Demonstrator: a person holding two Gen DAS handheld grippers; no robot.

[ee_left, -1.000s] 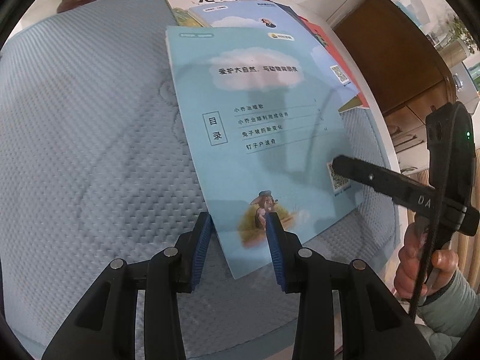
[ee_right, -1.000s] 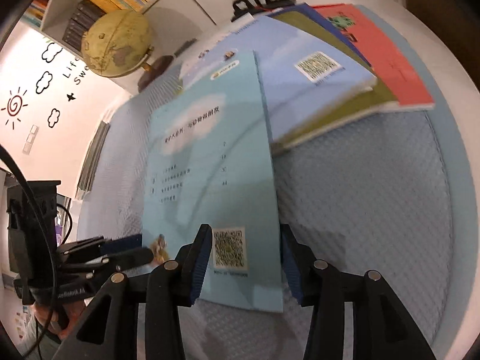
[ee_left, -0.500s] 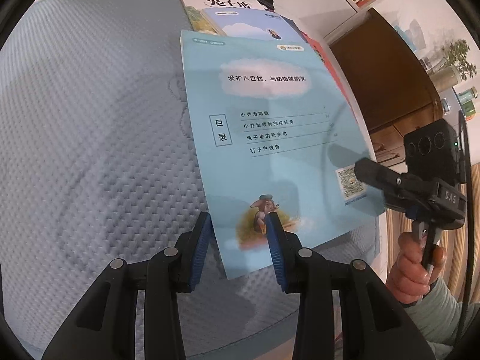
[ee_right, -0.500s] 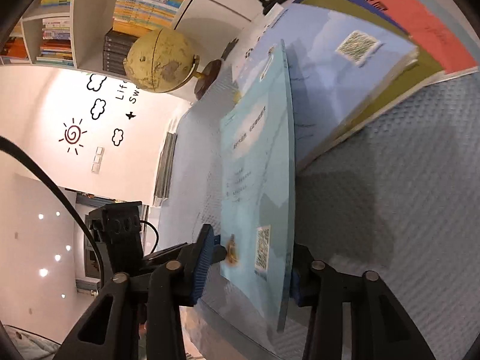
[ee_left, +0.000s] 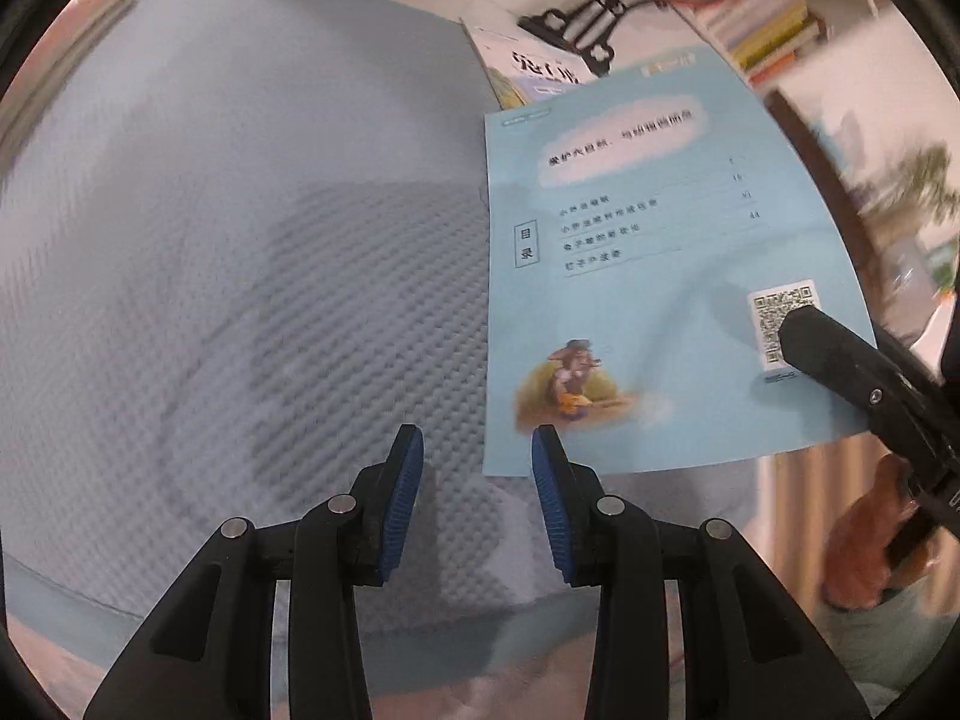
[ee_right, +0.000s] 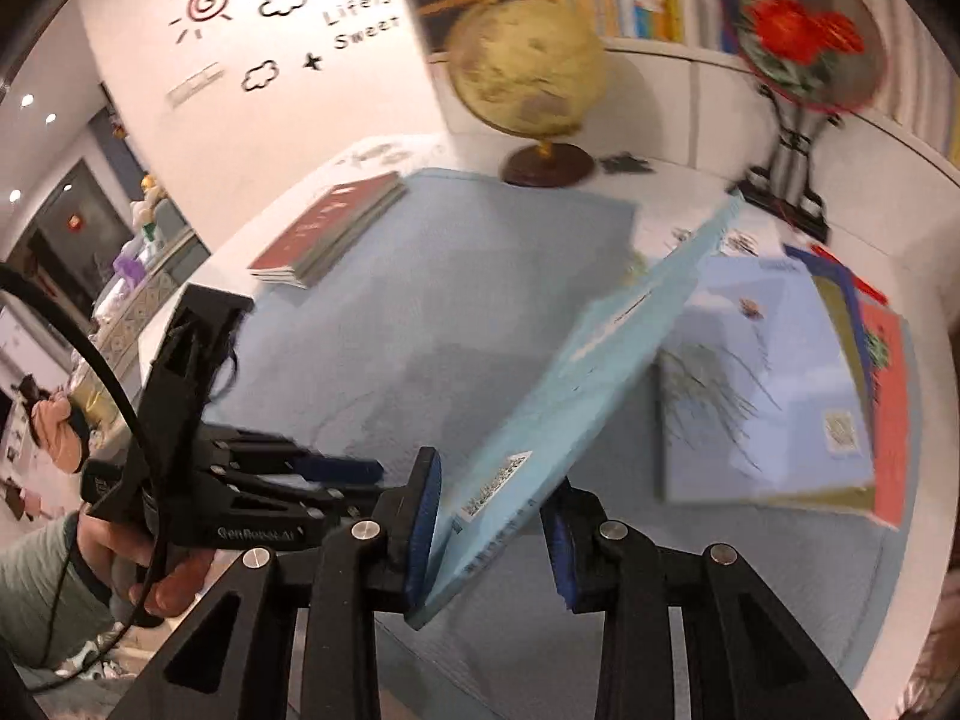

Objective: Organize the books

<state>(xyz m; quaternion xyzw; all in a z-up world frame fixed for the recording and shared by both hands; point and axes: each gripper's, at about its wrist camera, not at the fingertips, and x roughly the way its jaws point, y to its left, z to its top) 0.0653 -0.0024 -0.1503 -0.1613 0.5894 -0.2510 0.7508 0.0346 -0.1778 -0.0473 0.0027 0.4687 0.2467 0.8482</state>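
The right hand-held gripper (ee_right: pixel 489 531) has the light blue book (ee_right: pixel 576 384) between its closing jaws, gripping a corner near the QR code, with the book tilted up off the blue mat (ee_right: pixel 384 324). The left hand-held gripper (ee_left: pixel 477 495) stands narrowly parted with nothing between its pads, just beside the book's lower edge (ee_left: pixel 648 300). A spread stack of books (ee_right: pixel 780 378) lies on the mat to the right; 1 red-covered pile (ee_right: pixel 327 228) sits at the far left near a globe (ee_right: pixel 528 78).
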